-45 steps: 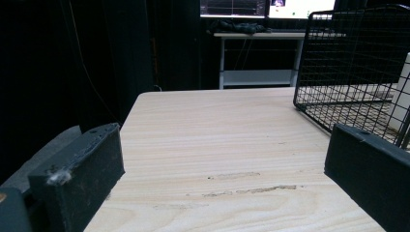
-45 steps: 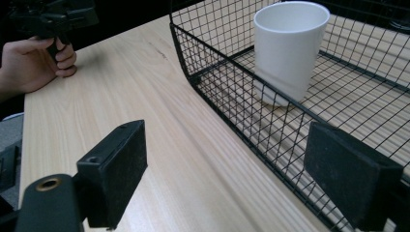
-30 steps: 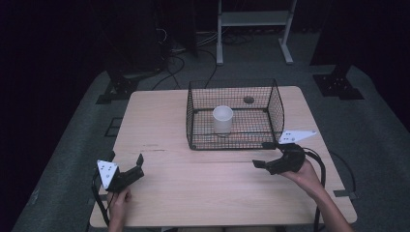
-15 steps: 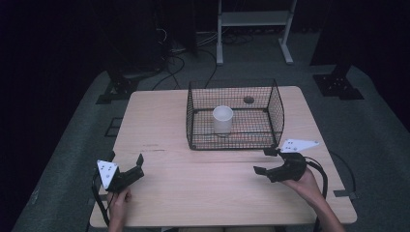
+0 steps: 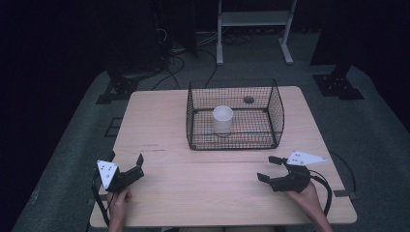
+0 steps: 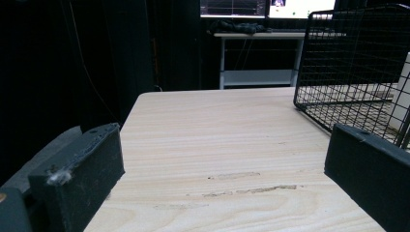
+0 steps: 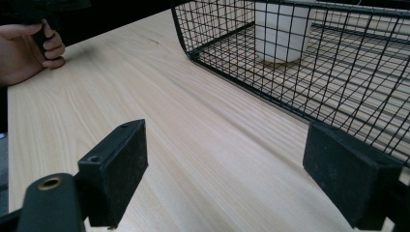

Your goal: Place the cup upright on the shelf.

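Beside basket (image 5: pixel 234 140) edge — right tool (image 5: pixel 269 168) agape.

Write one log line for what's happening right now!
white cup: upright inside wire basket | left gripper: open, empty | right gripper: open, empty, near basket | table

The left tool (image 5: pixel 126 170) is black, with a white three-cornered plate on top dotted with small dark marks, and a black cable loops from its rear. The right tool (image 5: pixel 271 169) is black too, topped by a longer pale pointed plate with dots, and trails a black cable. Each tool's jaws are thick, matte black rectangular blocks, each with a small round hole on its upper face.
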Action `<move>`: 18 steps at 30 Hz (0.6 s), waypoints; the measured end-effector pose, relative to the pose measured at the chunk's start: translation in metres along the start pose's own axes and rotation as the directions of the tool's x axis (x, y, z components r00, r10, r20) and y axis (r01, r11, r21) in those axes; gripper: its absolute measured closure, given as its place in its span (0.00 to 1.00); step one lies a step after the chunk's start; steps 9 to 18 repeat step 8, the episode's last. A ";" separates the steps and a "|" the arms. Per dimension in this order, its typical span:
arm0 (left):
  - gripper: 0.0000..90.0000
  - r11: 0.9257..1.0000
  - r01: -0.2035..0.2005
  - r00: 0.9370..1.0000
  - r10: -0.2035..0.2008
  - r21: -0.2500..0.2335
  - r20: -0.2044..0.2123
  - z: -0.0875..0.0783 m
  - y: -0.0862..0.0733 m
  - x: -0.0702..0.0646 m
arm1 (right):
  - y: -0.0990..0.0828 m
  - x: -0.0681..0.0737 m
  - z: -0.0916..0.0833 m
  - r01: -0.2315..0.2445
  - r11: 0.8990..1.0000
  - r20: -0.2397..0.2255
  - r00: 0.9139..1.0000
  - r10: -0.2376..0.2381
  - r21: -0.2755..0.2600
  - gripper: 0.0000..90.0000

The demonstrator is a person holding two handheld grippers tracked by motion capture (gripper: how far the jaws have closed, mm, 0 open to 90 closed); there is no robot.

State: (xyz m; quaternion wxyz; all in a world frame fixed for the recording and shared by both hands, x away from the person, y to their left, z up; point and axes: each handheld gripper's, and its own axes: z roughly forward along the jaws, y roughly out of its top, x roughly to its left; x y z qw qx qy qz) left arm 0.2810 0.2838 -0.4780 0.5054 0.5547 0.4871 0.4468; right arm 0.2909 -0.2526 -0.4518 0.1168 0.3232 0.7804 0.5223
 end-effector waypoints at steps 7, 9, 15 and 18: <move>0.00 1.000 -0.004 1.000 0.004 0.001 -0.003 0.000 0.000 0.000 | -0.012 0.005 -0.001 -0.006 1.000 0.011 1.000 0.007 -0.008 0.16; 0.00 1.000 -0.006 1.000 0.006 0.002 -0.003 0.000 0.000 0.000 | -0.013 0.004 0.000 -0.017 1.000 -0.002 1.000 0.017 -0.010 0.16; 0.00 1.000 -0.006 1.000 0.006 0.002 -0.003 0.000 0.000 0.000 | -0.013 0.004 0.000 -0.017 1.000 -0.002 1.000 0.017 -0.010 0.16; 0.00 1.000 -0.006 1.000 0.006 0.002 -0.003 0.000 0.000 0.000 | -0.013 0.004 0.000 -0.017 1.000 -0.002 1.000 0.017 -0.010 0.16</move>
